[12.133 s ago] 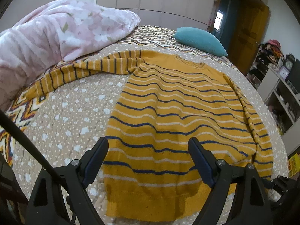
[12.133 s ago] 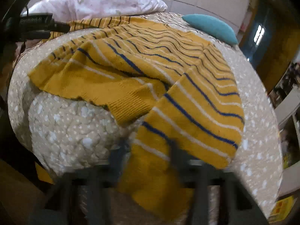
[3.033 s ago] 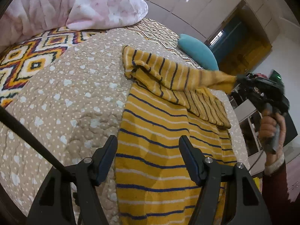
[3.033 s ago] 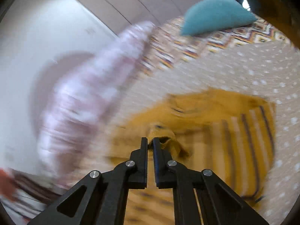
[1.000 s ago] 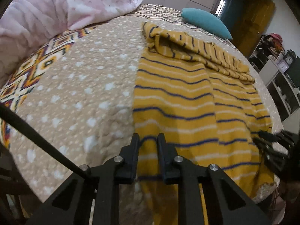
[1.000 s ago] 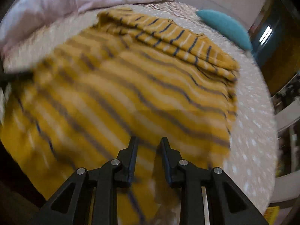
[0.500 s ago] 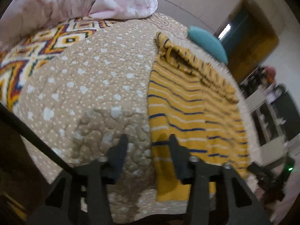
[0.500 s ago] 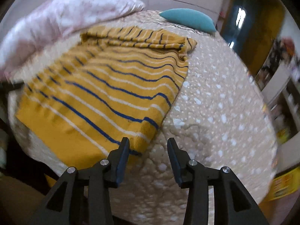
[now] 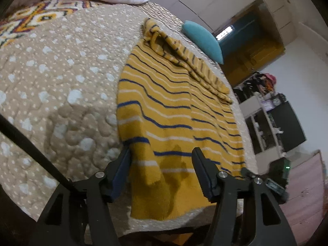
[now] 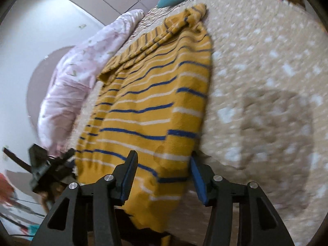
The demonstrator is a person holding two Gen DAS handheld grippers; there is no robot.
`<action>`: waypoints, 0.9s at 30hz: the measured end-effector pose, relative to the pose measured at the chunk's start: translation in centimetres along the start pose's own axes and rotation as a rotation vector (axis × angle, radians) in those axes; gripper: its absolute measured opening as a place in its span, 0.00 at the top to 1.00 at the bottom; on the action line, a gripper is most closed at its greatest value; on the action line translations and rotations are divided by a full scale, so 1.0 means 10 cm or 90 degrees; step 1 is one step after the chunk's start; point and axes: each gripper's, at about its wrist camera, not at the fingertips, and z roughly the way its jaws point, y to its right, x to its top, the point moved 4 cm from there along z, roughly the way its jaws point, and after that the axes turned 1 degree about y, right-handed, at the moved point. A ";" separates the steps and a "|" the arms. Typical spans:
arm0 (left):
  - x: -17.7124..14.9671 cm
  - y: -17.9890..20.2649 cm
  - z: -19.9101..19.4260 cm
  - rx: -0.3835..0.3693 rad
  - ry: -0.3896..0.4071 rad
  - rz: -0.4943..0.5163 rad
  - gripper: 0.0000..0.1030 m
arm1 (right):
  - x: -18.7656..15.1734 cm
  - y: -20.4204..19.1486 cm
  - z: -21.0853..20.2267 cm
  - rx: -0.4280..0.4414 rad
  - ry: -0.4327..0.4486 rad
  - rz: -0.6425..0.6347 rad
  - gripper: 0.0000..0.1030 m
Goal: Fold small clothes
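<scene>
A mustard-yellow sweater (image 9: pixel 174 110) with blue and white stripes lies flat on the bed, both sleeves folded across its upper part (image 9: pixel 184 61). Its hem hangs slightly over the bed's near edge. My left gripper (image 9: pixel 161 168) is open, its jaws straddling the hem's left corner. In the right wrist view the same sweater (image 10: pixel 155 106) shows, and my right gripper (image 10: pixel 162 170) is open, its jaws straddling the hem's right corner. The left gripper (image 10: pixel 51 168) also shows there at the far left; the right gripper (image 9: pixel 264 178) shows in the left wrist view.
The bed has a beige dotted quilt (image 9: pixel 51 71). A pink floral duvet (image 10: pixel 78 71) is bunched along the far side. A teal pillow (image 9: pixel 203 39) lies beyond the sweater. Shelves and a dark cabinet (image 9: pixel 283 123) stand past the bed.
Both grippers have opened wider and moved onto the hem corners of the sweater, each now straddling one corner. The sweater has not moved.
</scene>
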 end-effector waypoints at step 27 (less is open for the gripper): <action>-0.18 0.05 0.18 -0.068 -0.039 -0.009 0.44 | -0.19 -0.10 0.25 0.084 -0.015 0.025 0.45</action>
